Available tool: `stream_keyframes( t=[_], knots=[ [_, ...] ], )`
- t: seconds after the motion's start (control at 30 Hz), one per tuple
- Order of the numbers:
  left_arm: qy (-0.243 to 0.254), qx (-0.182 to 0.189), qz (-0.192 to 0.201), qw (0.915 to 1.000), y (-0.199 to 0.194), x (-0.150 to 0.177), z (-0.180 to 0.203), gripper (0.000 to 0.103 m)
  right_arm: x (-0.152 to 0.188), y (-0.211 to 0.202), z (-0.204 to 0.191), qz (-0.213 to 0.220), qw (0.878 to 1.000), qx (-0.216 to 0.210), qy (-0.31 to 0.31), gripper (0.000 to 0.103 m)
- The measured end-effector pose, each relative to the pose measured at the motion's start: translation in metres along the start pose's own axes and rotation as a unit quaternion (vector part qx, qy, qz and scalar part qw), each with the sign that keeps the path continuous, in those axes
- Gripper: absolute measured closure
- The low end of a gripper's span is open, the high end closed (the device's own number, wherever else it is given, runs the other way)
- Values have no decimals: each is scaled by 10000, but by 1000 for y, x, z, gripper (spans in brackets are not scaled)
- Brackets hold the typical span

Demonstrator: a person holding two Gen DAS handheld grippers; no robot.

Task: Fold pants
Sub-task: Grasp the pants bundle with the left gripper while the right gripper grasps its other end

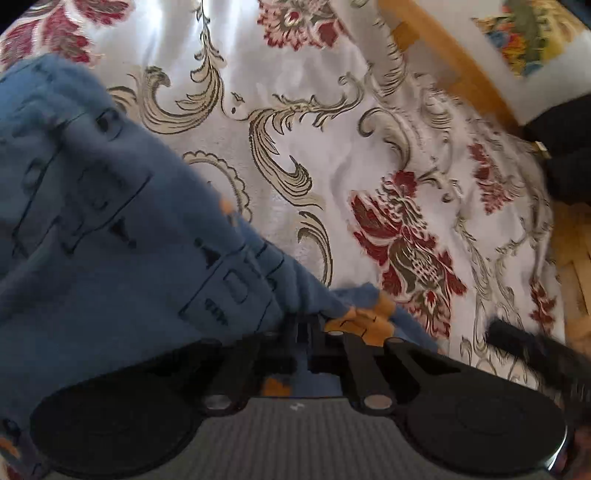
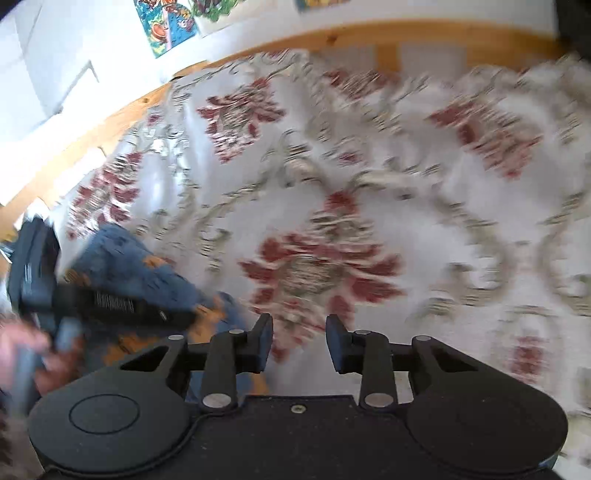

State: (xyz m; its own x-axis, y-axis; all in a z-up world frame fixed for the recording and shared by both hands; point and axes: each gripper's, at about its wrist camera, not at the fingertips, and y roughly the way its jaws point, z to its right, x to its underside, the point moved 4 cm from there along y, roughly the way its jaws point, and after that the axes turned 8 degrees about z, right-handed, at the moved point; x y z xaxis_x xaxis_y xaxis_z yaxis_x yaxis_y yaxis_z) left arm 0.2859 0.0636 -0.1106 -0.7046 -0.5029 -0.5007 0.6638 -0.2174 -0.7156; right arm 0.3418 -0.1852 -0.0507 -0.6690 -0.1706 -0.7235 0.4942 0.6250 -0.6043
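Left wrist view: my left gripper [image 1: 317,325] is clamped narrow on a bunched corner of the pants [image 1: 110,229], blue with orange patches; the rest of the pants hangs and drapes away to the left over the floral bedspread [image 1: 332,155]; risk I see here: the pinch is on a thin edge, so the cloth could slip out if I pull hard, or I drag a single layer and the fold comes out crooked; count here: one pair of pants, one bedspread, one wooden bed rail [image 1: 443,62], one colourful picture [image 1: 532,33] on the wall.

Right wrist view: heavily blurred; my right gripper [image 2: 299,343] stands open with nothing between the jaws, over bare bedspread [image 2: 406,177]; the pants [image 2: 129,258] sit low left, just beside the left gripper [image 2: 122,302] and a hand [image 2: 37,354]; risk: at this blur I could grab bedspread instead of pants, or knock the other gripper; count: two grippers, one hand, one pair of pants, posters [image 2: 166,26] on the wall, number unclear.
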Motion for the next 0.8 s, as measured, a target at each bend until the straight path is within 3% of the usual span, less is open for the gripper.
stream_keyframes(
  t=[0.13,0.3,0.37,0.4,0.5,0.63,0.8],
  knots=[
    [56,385,266,9989,-8,16,-17,100,-9,36,-20,-267,9982,-541,7,59],
    [179,417,277,9986,-14,14,-16,100,-5,82,-45,-724,9938,-748,-395,59],
    [245,422,303,9983,-17,11,-16,100,-1,93,-50,-838,9928,-740,-423,78],
    [283,412,316,9982,-18,12,-15,100,-1,95,-53,-850,9927,-725,-462,96],
    [460,304,317,9980,-23,13,-12,100,-7,86,-53,-614,9949,-752,-267,99],
    [784,104,353,9962,-38,16,-14,100,-22,65,-46,-99,9985,-517,-160,103],
    [855,-23,394,9956,-56,21,-25,100,-10,82,-22,-208,9982,394,-407,103]
  ],
)
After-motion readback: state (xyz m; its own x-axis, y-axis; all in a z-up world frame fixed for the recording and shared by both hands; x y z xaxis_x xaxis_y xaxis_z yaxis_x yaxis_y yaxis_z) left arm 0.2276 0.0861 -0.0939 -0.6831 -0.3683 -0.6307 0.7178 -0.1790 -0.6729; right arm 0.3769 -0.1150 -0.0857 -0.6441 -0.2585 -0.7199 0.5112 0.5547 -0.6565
